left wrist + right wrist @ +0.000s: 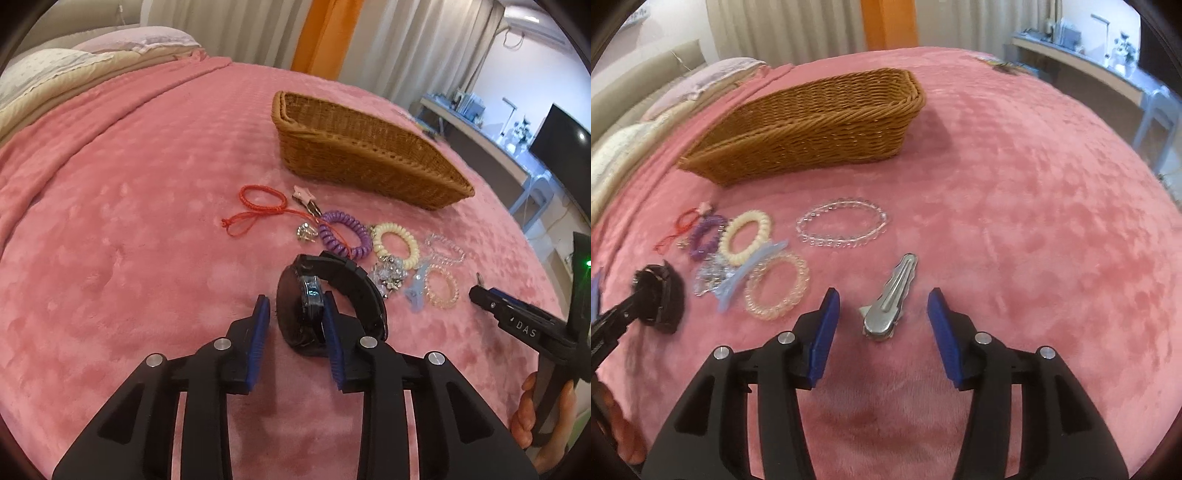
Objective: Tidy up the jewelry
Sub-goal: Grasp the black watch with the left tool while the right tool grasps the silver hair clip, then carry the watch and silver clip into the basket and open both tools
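Note:
A black wristwatch (325, 295) lies on the pink bedspread. My left gripper (295, 314) is open, its blue pads either side of the watch's near end; the right pad touches it. The watch also shows in the right wrist view (659, 295). My right gripper (882, 306) is open around a silver hair clip (892, 295) lying flat on the blanket. A wicker basket (354, 147) stands beyond the jewelry, also in the right wrist view (812, 122).
Loose items lie between the watch and basket: red cord bracelet (258, 206), purple coil tie (343, 236), cream coil tie (395, 245), peach coil tie (777, 288), clear bead bracelet (842, 227), blue claw clip (750, 273), sparkly pieces (388, 277). Pillows (55, 74) at the far left.

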`<state>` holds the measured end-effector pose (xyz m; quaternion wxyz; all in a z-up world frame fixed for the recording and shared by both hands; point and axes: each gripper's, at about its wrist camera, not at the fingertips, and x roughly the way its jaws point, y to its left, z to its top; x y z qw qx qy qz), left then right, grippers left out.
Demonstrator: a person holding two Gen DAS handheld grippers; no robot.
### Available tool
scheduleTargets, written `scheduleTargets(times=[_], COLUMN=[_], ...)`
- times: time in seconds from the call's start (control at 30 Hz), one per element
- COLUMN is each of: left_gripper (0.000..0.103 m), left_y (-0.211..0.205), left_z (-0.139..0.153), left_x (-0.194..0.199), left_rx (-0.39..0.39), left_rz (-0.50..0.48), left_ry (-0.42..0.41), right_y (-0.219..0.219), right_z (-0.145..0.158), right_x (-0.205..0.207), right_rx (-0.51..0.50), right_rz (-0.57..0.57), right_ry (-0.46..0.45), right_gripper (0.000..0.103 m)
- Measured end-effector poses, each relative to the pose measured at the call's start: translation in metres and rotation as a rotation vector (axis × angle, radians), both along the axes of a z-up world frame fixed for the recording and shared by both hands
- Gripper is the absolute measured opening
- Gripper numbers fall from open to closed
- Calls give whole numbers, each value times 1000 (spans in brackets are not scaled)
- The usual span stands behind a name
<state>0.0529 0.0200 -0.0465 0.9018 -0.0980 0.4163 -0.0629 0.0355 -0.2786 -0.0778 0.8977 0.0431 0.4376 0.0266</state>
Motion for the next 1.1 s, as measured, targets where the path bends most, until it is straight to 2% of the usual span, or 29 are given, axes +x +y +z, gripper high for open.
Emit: scheduleTargets(times=[0.03, 0.07, 0.13, 0.17, 0.2, 0.37, 0.47, 0.67, 0.77, 0.87, 1.0, 1.1], left_gripper=[27, 27, 25, 15, 14, 13, 13, 13, 13, 13, 13, 13], left_y=[-3, -6, -10, -11, -10, 2, 0, -14, -22, -31, -42, -48], left_z=[-1, -2, -2, -2, -1, 6, 19, 65, 88, 107, 113, 99], left_x=[1, 2, 1, 0, -1, -8, -11, 5, 28, 60, 107, 144], left_rx=[9, 21, 50, 66, 72, -7, -17, -4, 13, 20, 32, 42], left_rz=[0, 2, 18, 27, 35, 32, 21, -37, -50, -61, -72, -71], left_ry=[5, 10, 4, 0, -3, -54, -93, -186, -225, -246, -250, -227], right_y=[2, 5, 6, 5, 3, -4, -9, -11, -6, 4, 13, 21], right_z=[0, 0, 0, 1, 2, 11, 24, 84, 112, 131, 128, 111], right_x=[0, 0, -2, -4, -7, -19, -26, -22, -2, 34, 96, 144], right_rx=[-18, -53, -66, -64, -57, -26, -6, -14, -13, -18, 47, 54], right_rz=[-4, -15, -24, -25, -24, 9, 21, 77, 118, 154, 196, 213], right_ry=[-5, -11, -20, -26, -34, -71, -95, -198, -237, -276, -239, -180], right_gripper=[40, 29, 21, 21, 21, 21, 21, 21, 21, 21, 21, 21])
